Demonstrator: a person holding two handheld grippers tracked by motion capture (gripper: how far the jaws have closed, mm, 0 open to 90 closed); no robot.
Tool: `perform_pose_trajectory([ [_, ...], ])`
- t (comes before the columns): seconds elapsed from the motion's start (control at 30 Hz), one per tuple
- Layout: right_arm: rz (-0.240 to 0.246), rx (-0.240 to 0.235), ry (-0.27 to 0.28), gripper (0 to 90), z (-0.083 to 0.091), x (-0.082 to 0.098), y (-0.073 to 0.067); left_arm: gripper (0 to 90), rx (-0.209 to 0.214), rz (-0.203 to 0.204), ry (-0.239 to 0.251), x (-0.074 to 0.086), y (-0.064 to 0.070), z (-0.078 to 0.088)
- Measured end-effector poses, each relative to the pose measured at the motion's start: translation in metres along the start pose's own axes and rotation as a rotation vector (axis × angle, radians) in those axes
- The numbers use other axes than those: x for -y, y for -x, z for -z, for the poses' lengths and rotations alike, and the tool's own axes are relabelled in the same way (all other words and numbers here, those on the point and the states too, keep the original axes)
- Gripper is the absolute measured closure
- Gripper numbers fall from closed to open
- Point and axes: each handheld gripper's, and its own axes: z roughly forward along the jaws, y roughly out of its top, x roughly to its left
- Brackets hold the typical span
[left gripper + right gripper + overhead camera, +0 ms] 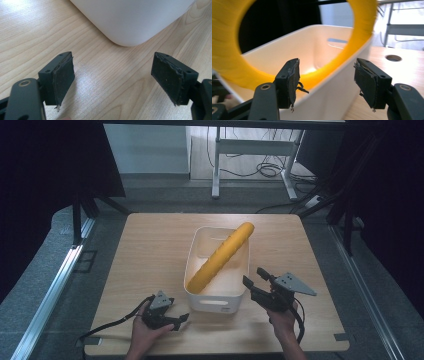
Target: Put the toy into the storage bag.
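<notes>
The yellow foam tube (pixel 222 256) lies slanted across the white bin (pixel 216 301), its far end over the rim; it looks light, soft and hollow. The right tool (pixel 253 277), half open and empty, should pinch its near end wall, while the left tool (pixel 179 321) rests open on the surface (pixel 150 250).

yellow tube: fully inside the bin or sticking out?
Sticking out. The yellow tube lies slantwise in the white bin: its near end rests low inside, and its far end rises over the far rim, above the table.

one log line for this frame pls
left gripper: open, idle on table | right gripper: open, at bin near rim | yellow tube: diagonal across bin, far end over rim
</notes>
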Motion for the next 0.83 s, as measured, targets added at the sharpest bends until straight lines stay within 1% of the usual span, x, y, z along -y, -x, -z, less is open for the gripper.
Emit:
perform_pose_trajectory([
  [0.1, -0.009, 0.026, -0.010, 37.3, 0.001, 0.005, 0.009, 18.9, 0.002, -0.001, 0.001, 0.000, 0.000, 0.000],
  [0.23, -0.023, 0.049, -0.012, 37.9, 0.003, 0.009, 0.019, 18.9, 0.000, -0.004, 0.002, 0.000, 0.000, 0.000],
  [0.27, -0.029, 0.060, 0.007, 38.8, 0.006, 0.009, 0.020, 18.9, 0.001, -0.002, 0.002, 0.000, 0.000, 0.000],
  [0.33, -0.035, 0.065, 0.030, 39.3, 0.008, 0.009, 0.020, 18.9, 0.001, -0.002, 0.000, 0.000, 0.000, 0.000],
  [0.67, -0.027, 0.072, 0.021, 39.0, 0.011, 0.009, 0.025, 18.9, 0.002, -0.003, -0.002, 0.000, 0.000, -0.001],
  [0.83, -0.038, 0.085, 0.014, 39.0, 0.013, 0.011, 0.031, 18.9, 0.001, -0.003, -0.003, 0.000, 0.000, -0.001],
])
